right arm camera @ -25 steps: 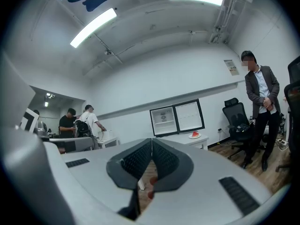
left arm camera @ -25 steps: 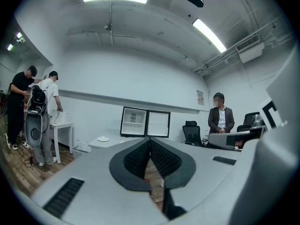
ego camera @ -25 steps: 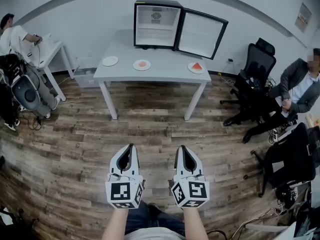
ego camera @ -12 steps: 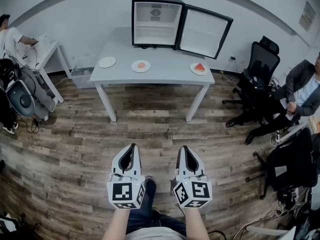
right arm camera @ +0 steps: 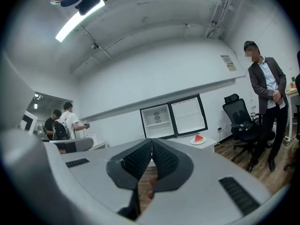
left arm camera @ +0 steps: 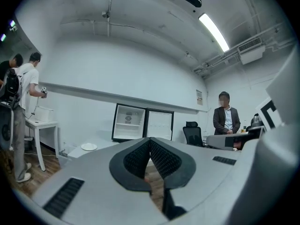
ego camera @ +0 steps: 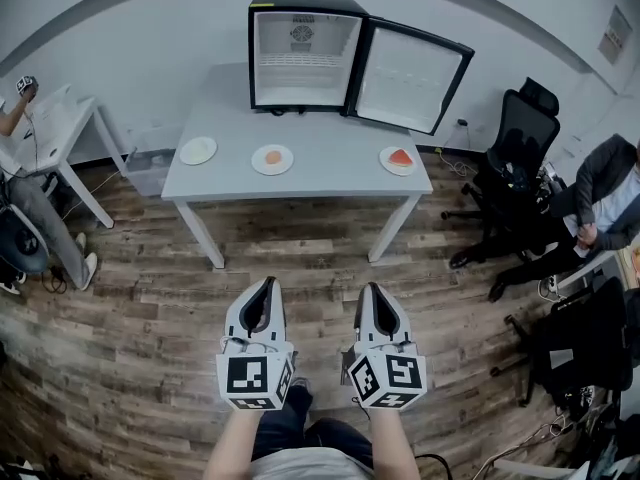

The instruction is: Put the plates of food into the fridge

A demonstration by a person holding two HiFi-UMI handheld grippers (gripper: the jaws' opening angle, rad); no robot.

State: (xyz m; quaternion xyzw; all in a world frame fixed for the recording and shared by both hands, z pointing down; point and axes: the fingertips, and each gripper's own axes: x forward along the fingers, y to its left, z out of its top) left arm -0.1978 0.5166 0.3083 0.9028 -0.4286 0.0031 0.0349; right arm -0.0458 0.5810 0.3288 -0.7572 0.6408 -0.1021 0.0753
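Wood-plank floor (ego camera: 300, 253) open before grey rectangular table (ego camera: 330, 138); black open-door mini fridge (ego camera: 300, 78) at back edge. Leftmost white round plate (ego camera: 198, 150): contents unreadable. Jaws together, empty: left gripper (ego camera: 266, 282), right gripper (ego camera: 371, 287).

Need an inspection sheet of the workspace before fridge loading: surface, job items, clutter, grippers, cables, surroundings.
Surface: white table, mostly bare, on a wood floor.
Job's things: mini fridge at the table's back edge, door wide open, no food seen inside. Three plates in a row: left plate, food not discernible; middle plate, orange-pink food; right plate, red wedge.
Clutter: nothing seen on the table.
Grippers: left gripper and right gripper both shut, empty, over the floor short of the table.
Cables: loose cables on the floor past the table's right end.
Surroundings: office chair and seated person at right; side desk at left.
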